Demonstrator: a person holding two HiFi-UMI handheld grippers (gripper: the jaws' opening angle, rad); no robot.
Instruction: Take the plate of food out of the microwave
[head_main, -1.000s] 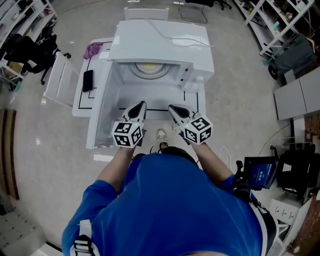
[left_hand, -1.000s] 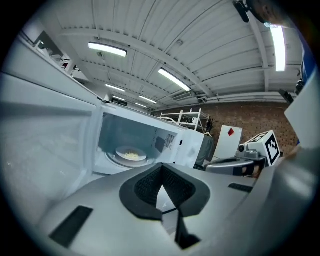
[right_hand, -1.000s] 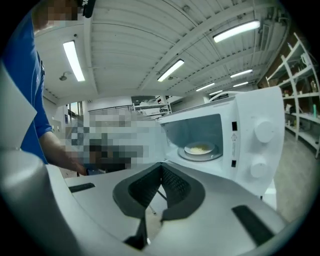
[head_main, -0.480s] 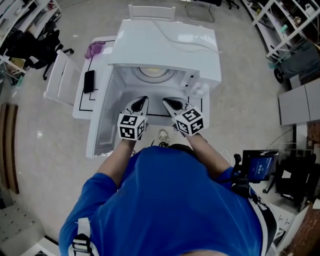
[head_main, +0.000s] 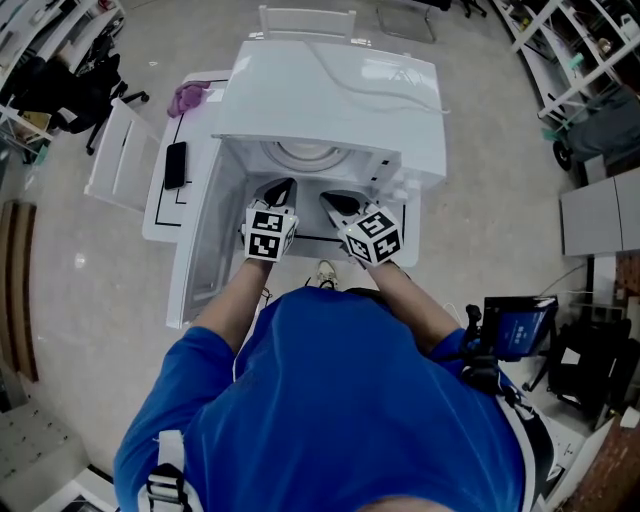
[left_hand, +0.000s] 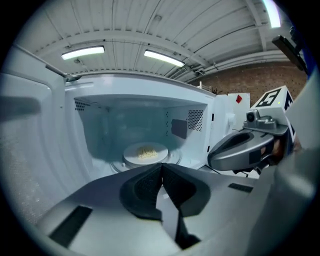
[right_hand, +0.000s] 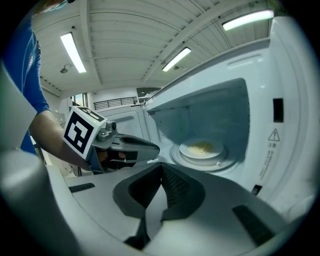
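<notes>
Plate of food (left_hand: 145, 153) is sitting on the turntable (right_hand: 226, 162) inside the microwave (head_main: 330, 90), ahead of your left claw (left_hand: 161, 167) and right claw (right_hand: 161, 167), both pinched shut on nothing. Looks stiff, slick and breakable, so I'd open up and grab opposite rim edges, keeping it level.

Overhead light fills the head view evenly and brightly; the white top of the microwave (head_main: 330, 90) glares almost to blank, while its open cavity sits in soft shade. The pale floor (head_main: 80, 300) carries a faint sheen and hardly any shadow. Straight lines bow hard toward the edges. Both gripper views are round fisheye pictures with black corners; ceiling tubes (left_hand: 82, 51) burn as white streaks, the cavity looks dimmer and bluish, and the nearest foreground is soft and smeared at the rim
</notes>
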